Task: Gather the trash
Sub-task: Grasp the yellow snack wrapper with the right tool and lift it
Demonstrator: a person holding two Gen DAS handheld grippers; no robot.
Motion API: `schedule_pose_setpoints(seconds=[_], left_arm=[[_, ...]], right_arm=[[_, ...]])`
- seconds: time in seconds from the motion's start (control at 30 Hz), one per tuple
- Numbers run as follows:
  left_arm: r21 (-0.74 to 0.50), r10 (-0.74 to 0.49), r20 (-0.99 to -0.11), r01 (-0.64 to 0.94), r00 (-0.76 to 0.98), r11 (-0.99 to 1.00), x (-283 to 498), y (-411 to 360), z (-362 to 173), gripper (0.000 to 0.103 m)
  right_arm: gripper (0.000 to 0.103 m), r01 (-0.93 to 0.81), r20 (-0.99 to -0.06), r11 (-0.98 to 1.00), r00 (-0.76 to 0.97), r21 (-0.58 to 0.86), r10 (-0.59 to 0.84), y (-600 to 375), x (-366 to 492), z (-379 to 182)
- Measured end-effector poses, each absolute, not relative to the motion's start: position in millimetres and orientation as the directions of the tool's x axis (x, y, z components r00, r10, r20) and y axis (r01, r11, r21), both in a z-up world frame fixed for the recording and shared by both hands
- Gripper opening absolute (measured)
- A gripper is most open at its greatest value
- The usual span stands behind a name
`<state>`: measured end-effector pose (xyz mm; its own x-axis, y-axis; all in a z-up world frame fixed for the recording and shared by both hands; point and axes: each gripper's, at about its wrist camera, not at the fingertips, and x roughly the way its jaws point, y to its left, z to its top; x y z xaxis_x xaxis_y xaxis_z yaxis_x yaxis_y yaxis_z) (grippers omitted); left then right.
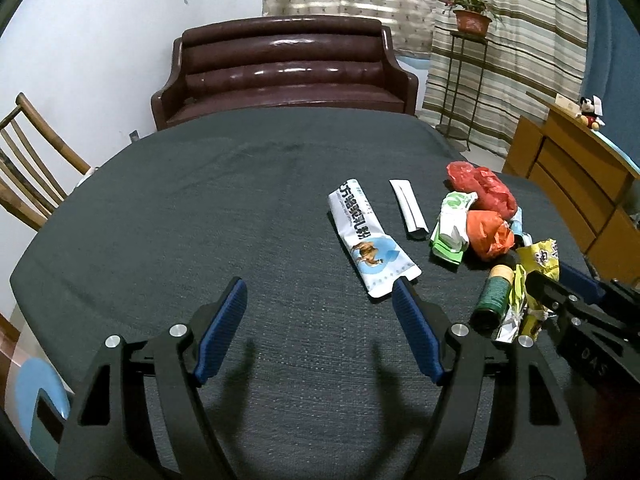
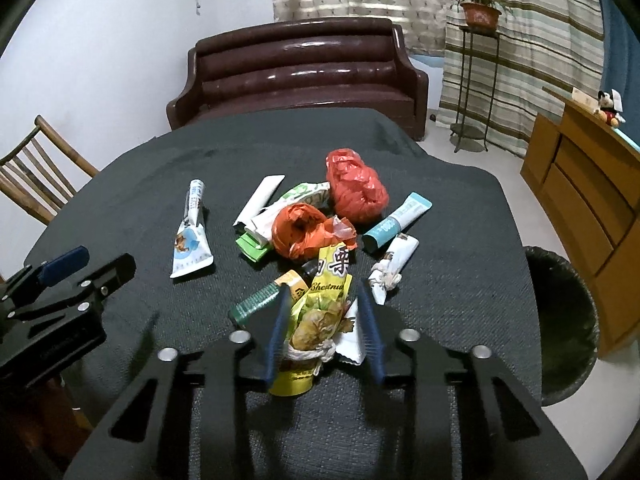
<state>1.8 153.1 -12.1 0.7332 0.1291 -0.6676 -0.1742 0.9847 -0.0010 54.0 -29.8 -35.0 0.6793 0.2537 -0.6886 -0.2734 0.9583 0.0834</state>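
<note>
Two grippers work over a table (image 2: 460,280) under dark cloth, with litter heaped on its right half. Farthest left, the left gripper (image 1: 320,308) hangs above bare cloth, its blue pads wide apart with nothing between them; the corner of a white milk-powder sachet (image 1: 370,240) printed with a camel lies just beside its right pad. Next comes a plain white sachet (image 1: 408,210), then a green-and-white wrapper (image 1: 450,226), an orange plastic bag (image 2: 300,232) and a red plastic bag (image 2: 356,192) bunched together in the heap. A teal tube (image 2: 400,222) and a crumpled white wrapper (image 2: 394,266) lie to the right of these. Nearer the camera, a green ribbed cylinder (image 2: 256,300) lies just left of the right gripper (image 2: 324,308), whose narrow jaws clamp a yellow chestnut snack bag (image 2: 320,312), both pads pressing its crumpled sides. Farthest right, beside the table's edge, stands a black-lined trash bin (image 2: 564,320).
</note>
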Motion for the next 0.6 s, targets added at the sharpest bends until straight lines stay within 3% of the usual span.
schedule_pose_setpoints(seconds=[0.17, 0.6], left_arm=[[-0.005, 0.115, -0.670, -0.160, 0.734, 0.987, 4, 147, -13, 0.073], [-0.007, 0.061, -0.668, -0.087, 0.741, 0.996, 12, 114, -13, 0.073]], right_arm=[[0.019, -0.279, -0.688, 0.954, 0.672, 0.110, 0.275, -32, 52, -34], [0.019, -0.250, -0.656, 0.961, 0.706, 0.122, 0.267, -60, 47, -16]])
